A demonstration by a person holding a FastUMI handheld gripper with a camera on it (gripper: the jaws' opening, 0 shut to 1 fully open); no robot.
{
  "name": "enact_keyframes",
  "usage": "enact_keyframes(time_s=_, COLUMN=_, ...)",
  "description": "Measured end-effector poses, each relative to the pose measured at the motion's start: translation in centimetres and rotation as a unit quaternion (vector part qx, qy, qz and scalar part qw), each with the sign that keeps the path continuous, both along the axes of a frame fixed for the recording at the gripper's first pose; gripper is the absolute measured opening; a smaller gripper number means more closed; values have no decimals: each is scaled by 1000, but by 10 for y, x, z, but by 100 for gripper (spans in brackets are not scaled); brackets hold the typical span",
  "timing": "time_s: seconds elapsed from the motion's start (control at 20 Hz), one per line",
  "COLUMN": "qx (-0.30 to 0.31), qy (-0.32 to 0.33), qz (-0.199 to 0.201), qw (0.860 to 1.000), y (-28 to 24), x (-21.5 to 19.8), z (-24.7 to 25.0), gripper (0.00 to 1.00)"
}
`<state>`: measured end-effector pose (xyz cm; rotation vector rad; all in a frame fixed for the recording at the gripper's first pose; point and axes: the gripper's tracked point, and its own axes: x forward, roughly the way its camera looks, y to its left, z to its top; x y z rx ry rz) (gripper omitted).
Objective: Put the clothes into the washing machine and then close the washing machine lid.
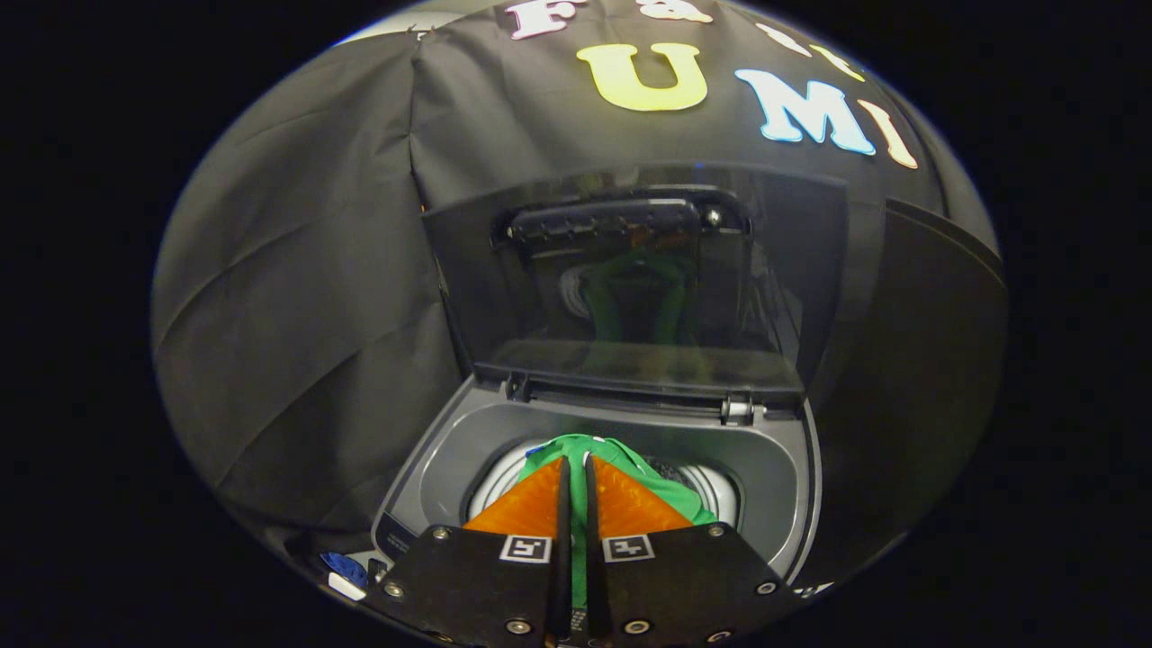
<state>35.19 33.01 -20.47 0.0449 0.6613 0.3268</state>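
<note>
Green cloth is hanging pinched between your tool's nearly closed fingers, a thin strip of it showing in the gap. It is sitting over the washing machine's open drum mouth. Beyond, the dark lid is standing raised, reflecting the cloth.

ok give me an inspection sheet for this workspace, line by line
Surface: grey top deck of the washing machine, tub opening below.
Job's things: green garment hanging over the drum; lid raised upright, not yet closed.
Clutter: small blue and white items beside the machine's front corner, too small to identify.
Tongs: tongs nearly closed, green cloth pinched between the fingers.
Cables: nothing seen.
Surroundings: black cloth wall behind and around.
</note>
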Motion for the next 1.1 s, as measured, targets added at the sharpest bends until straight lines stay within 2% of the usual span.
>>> enact_keyframes(time_s=0.25, qx=-1, qy=2, qz=3, qw=1000, y=6, x=-2, z=0, gripper=8)
enact_keyframes(time_s=0.3, qx=-1, qy=5, qz=6, qw=1000, y=7, x=-3, z=2, gripper=12)
enact_keyframes(time_s=0.55, qx=-21, qy=6, qz=-10, qw=1000, y=-1, x=-3, z=-8, gripper=95)
enact_keyframes(time_s=0.8, qx=-24, qy=-23, qz=-14, qw=999, y=-4, x=0, z=14, gripper=96)
enact_keyframes(time_s=1.1, qx=-22, qy=-148, qz=-11, qw=989, y=-1, x=20, z=94, gripper=96)
